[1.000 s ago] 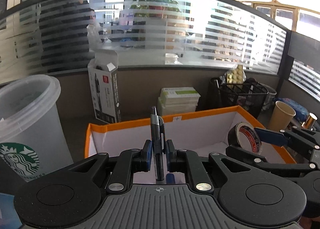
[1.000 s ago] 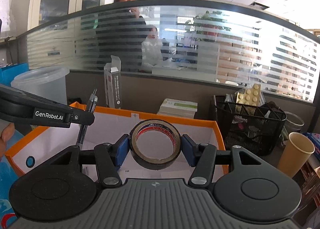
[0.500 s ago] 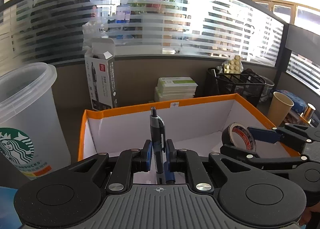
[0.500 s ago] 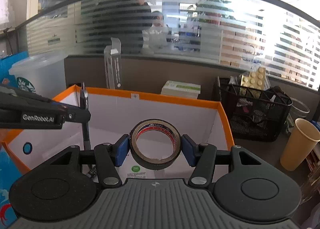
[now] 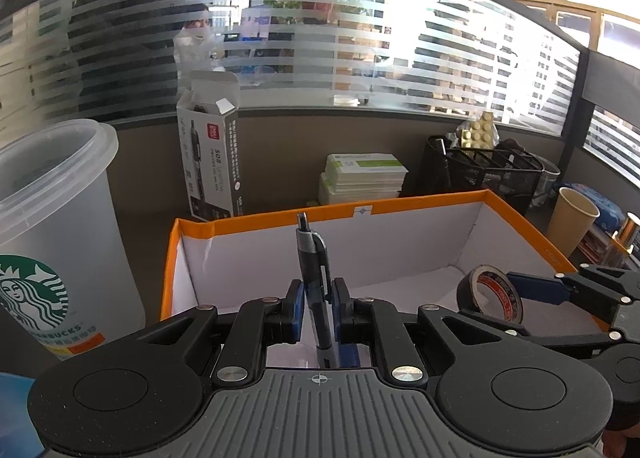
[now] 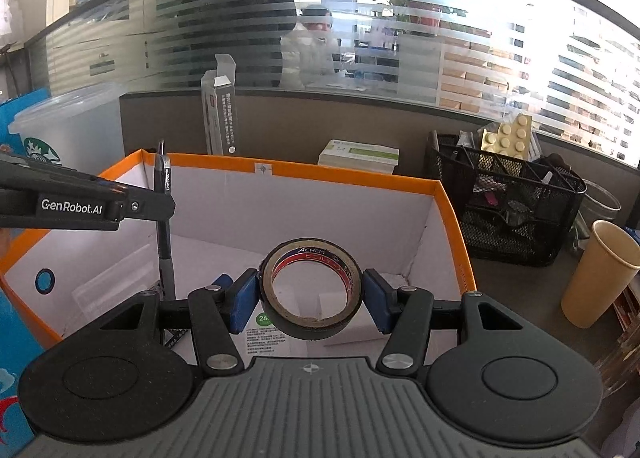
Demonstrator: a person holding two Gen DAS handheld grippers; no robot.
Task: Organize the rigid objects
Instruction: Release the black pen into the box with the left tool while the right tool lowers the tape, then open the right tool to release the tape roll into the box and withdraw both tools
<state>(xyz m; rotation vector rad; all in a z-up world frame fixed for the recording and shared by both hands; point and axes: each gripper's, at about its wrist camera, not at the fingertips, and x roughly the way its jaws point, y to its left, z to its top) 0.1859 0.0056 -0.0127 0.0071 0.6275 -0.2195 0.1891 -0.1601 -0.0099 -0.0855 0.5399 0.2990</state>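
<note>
We are gripping one pen (image 5: 316, 290) upright in our left tongs (image 5: 317, 312) and one tape roll (image 6: 311, 288), on edge, in our right tongs (image 6: 311, 300). Both are hanging over the one orange-rimmed box (image 6: 304, 174) directly below; beyond are standing two cups and one mesh basket (image 6: 516, 214).

A grey pen (image 5: 314, 270) with a black clip stands upright, clamped in the left gripper (image 5: 317, 310), and a black tape roll (image 6: 311, 289) with a red-lettered core stands on edge, clamped in the right gripper (image 6: 311, 298), both inside an open orange-rimmed white box (image 6: 344, 174).
</note>
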